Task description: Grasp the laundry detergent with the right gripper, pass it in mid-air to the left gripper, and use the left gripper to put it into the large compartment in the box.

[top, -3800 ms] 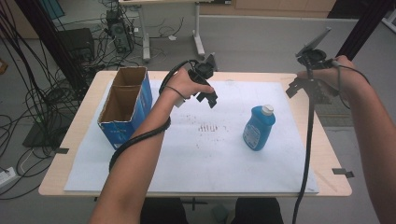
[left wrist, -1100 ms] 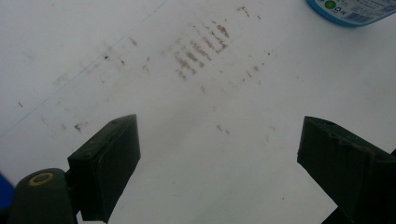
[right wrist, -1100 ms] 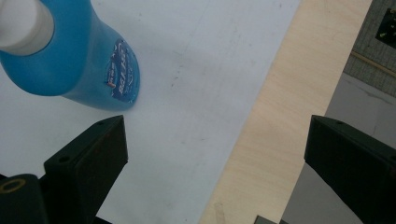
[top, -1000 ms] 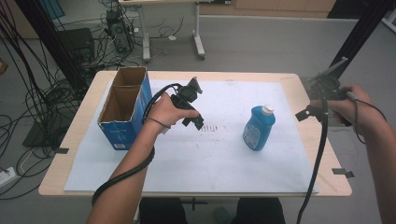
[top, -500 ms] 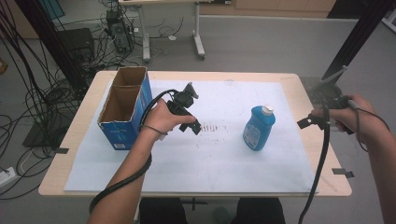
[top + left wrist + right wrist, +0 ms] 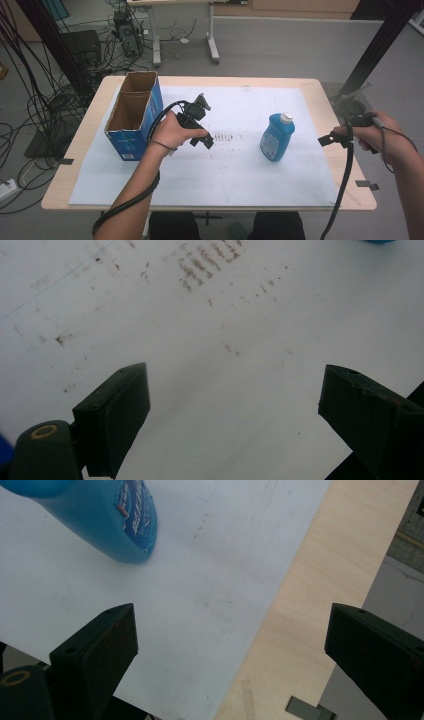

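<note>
A blue bottle with a white cap stands upright on the white sheet, right of centre. Its lower body also appears at the top left of the right gripper view. My left gripper hovers low over the stained middle of the sheet, well left of the bottle. Its jaws stand wide apart with nothing between them. My right gripper is near the table's right edge, right of the bottle and apart from it. It too is open and empty.
An open blue cardboard box with two compartments stands at the sheet's left side. Brown smudges mark the sheet's middle. The bare wooden table edge runs along the right. Cables and a black stand lie on the floor beyond.
My left gripper has come down and toward the sheet's middle. The right gripper has dropped from the far right corner to level with the bottle. Bottle and box have not moved.
</note>
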`<state>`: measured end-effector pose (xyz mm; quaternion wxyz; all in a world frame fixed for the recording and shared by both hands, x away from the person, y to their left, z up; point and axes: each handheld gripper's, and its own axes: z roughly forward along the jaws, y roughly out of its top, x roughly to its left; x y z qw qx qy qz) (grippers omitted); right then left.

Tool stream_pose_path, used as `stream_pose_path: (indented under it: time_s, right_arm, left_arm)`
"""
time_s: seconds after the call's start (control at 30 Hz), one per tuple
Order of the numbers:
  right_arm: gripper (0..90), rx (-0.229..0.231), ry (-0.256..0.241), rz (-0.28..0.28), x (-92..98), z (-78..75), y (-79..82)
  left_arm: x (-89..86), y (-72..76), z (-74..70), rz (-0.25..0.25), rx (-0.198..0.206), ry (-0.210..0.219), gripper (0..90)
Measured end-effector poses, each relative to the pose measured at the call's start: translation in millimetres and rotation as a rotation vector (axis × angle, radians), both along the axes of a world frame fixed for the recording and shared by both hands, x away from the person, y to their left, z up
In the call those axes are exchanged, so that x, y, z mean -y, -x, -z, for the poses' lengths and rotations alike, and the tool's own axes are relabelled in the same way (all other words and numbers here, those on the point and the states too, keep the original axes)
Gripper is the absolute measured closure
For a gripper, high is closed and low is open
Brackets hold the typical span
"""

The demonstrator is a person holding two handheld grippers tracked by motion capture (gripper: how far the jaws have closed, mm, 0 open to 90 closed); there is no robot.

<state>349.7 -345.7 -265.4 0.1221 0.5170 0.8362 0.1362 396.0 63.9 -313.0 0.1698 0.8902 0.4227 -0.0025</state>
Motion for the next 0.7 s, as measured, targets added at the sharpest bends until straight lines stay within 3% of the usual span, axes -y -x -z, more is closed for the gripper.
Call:
stream_pose_path:
  time_s: [0.7]
  right_arm:
    - [6.2, 0.001, -0.024, -0.023, -5.6, 21.9, 15.4]
  left_arm:
    - [-6.7, 13.4, 5.1, -0.013, -0.002, 0.008, 13.1]
